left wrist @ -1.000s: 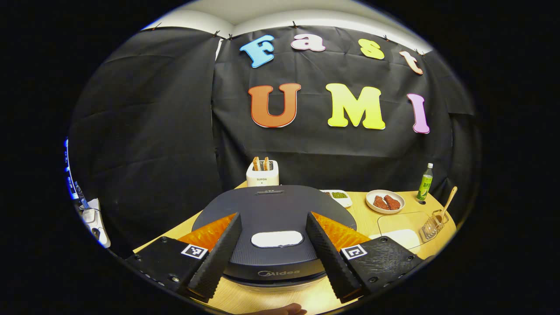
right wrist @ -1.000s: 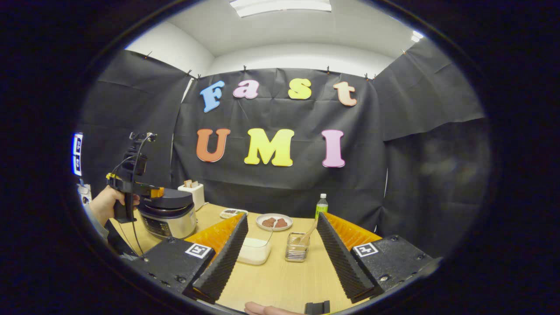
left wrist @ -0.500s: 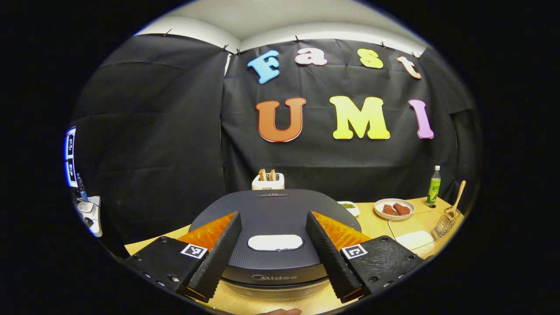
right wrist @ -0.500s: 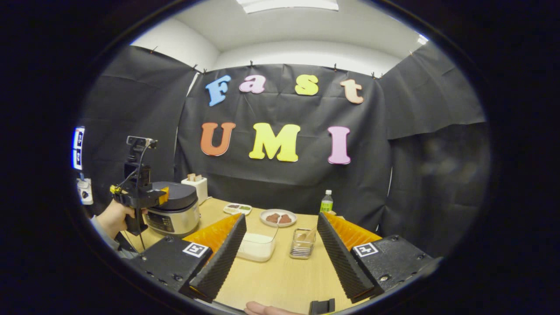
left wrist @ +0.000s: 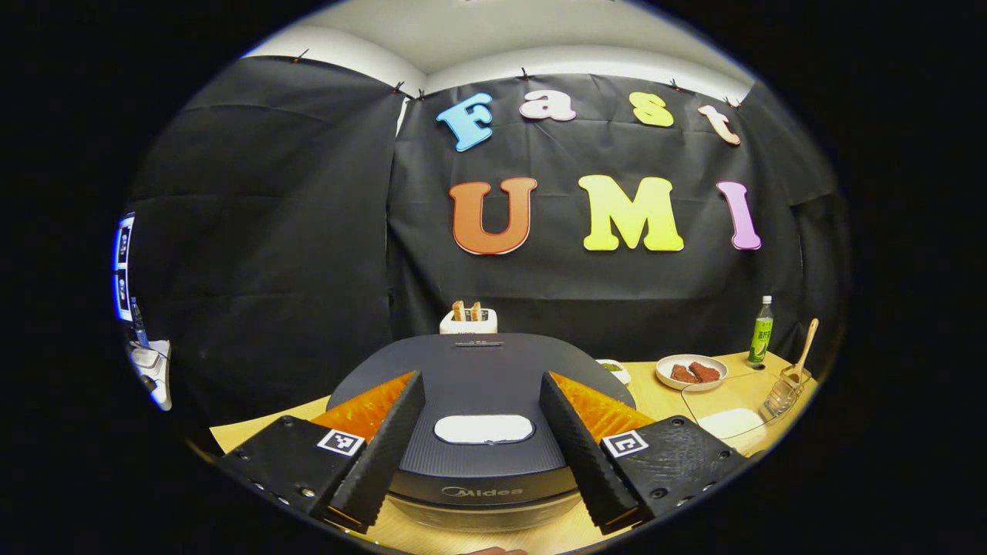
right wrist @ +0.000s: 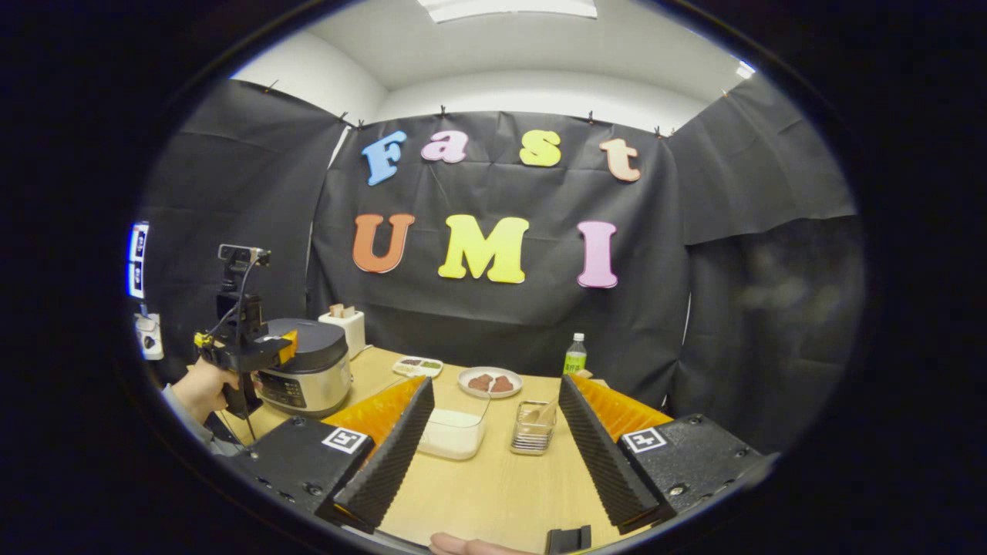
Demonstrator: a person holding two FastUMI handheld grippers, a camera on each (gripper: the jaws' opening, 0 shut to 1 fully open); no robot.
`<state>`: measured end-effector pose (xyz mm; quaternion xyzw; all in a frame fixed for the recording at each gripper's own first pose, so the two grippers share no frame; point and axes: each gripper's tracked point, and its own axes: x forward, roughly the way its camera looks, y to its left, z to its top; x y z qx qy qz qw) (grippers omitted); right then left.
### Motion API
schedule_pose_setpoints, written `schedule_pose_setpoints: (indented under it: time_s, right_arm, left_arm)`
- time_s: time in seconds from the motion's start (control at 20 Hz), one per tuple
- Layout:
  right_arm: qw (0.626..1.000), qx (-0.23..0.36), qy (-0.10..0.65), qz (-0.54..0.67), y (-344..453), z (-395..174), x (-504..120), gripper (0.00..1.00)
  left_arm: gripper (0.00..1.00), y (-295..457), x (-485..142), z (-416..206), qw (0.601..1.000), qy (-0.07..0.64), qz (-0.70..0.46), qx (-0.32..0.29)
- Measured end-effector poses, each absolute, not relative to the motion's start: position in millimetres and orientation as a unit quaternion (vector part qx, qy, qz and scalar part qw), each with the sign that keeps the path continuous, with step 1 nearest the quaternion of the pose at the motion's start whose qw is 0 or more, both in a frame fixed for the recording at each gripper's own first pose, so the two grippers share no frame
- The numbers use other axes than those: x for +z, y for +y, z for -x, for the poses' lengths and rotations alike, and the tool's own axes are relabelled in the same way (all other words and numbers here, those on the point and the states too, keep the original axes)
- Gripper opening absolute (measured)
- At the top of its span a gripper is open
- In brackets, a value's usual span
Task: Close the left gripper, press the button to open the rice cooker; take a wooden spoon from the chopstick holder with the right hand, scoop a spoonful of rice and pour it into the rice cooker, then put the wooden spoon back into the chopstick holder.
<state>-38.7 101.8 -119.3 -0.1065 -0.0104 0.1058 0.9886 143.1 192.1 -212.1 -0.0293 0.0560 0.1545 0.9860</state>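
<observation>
Left gripper (left wrist: 478, 455) open over cooker (left wrist: 478, 385) lid at table's left edge, button (left wrist: 483, 428) between fingers. Pressing unclosed risks straddling it (lid stays shut). Right gripper (right wrist: 493, 455) open, idle; spoon (left wrist: 803, 351) in holder (right wrist: 532, 435), far-right corner.

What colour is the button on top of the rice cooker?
White. The oval button sits on the dark rice cooker lid, clearest in the left gripper view.
</observation>
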Motion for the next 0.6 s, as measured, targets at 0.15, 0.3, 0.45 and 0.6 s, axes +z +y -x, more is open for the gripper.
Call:
schedule_pose_setpoints:
  time_s: [0.15,0.3,0.45,0.6]
  right_arm:
    - [0.988,0.108,-0.011,0.107,104.1,39.0,-118.1,1.0]
    - [0.99,0.097,-0.018,0.104,99.8,39.1,-114.1,1.0]
    - [0.993,0.076,-0.036,0.08,91.7,36.3,-105.2,1.0]
    - [0.995,0.068,-0.038,0.067,88.4,35.2,-104.0,1.0]
  left_arm:
    - [0.96,190.8,-210.1,-131.7,0.985,0.07,0.02,0.157]
    - [0.87,179.7,-207.6,-112.7,0.985,0.094,0.024,0.142]
    - [0.94,167.3,-193.1,-86.8,0.986,0.107,0.026,0.129]
    - [0.94,150.3,-174.8,-60.5,0.988,0.103,0.015,0.116]
